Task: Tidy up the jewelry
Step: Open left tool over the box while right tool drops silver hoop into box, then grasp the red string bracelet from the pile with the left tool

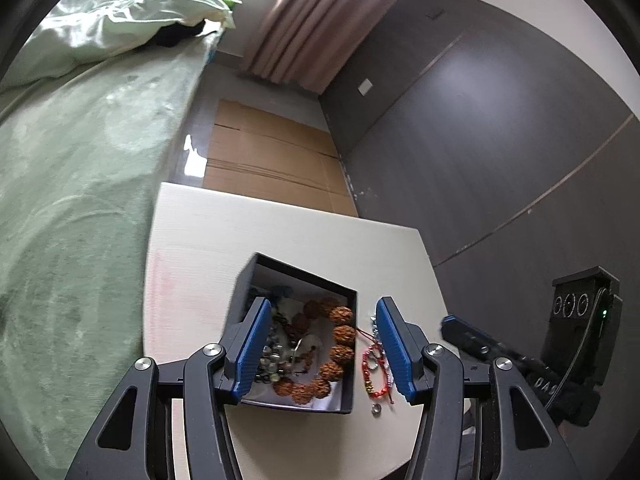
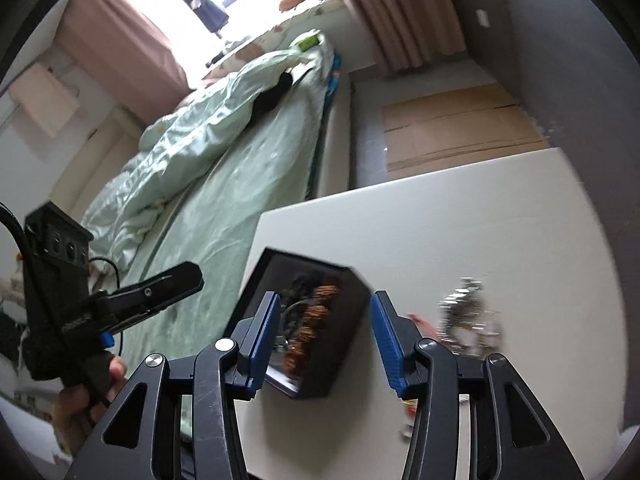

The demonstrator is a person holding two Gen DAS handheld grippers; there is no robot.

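A black box [image 1: 304,270] sits on a white table [image 1: 240,232], holding a brown bead bracelet [image 1: 344,334] and darker beads. My left gripper [image 1: 323,308] hovers over the box, open, with nothing pressed between its blue pads. A red bracelet [image 1: 370,364], a silver chain [image 1: 374,322] and a small ring [image 1: 376,409] lie on the table just right of the box. My right gripper [image 2: 326,298] is open too, above the box [image 2: 344,340] and its brown beads [image 2: 316,316]. Blurred silver jewelry [image 2: 464,308] lies to its right.
A bed with green bedding [image 1: 80,200] runs along the table's left edge. Flattened cardboard [image 1: 272,152] covers the floor beyond the table, by a grey wall [image 1: 480,140] and pink curtains [image 1: 312,20]. A hand [image 2: 80,404] holds the other gripper at left in the right wrist view.
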